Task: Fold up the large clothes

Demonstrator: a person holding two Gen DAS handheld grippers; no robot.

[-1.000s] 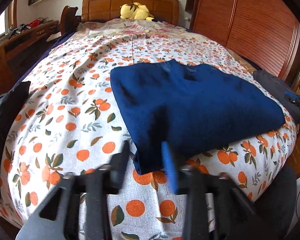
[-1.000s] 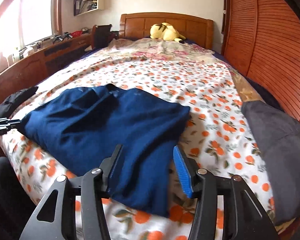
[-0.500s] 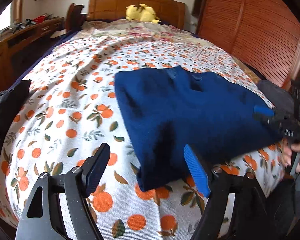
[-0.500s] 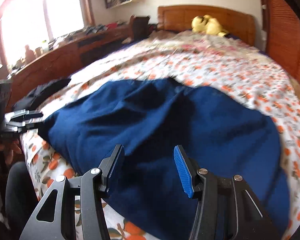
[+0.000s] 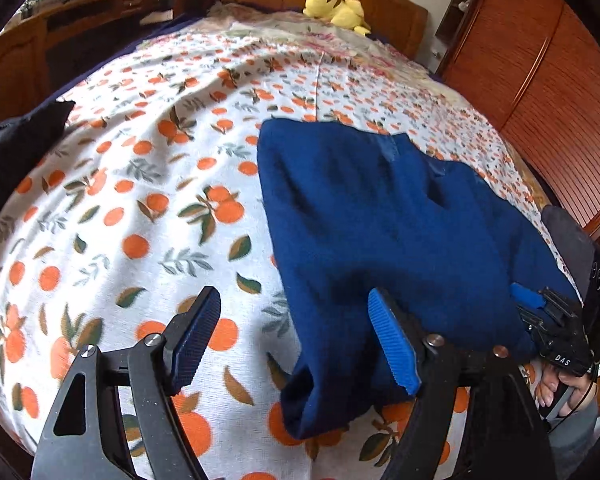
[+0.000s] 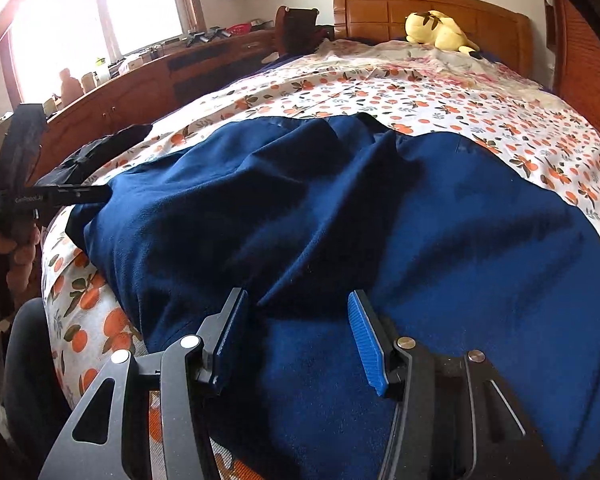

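I see the navy garment [image 5: 380,220] lying partly folded on the bed [image 5: 140,200] near its foot edge. My left gripper [image 5: 296,344] has just been opening, jaws wide apart astride the garment's near corner without pinching it. My right gripper [image 6: 296,340] hovers low over the cloth, jaws apart, gripping nothing.

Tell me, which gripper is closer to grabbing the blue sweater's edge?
Probably the left. The left gripper is open with the blue sweater's near corner between its fingers. The right gripper hangs open over the cloth's middle, no edge between its jaws.
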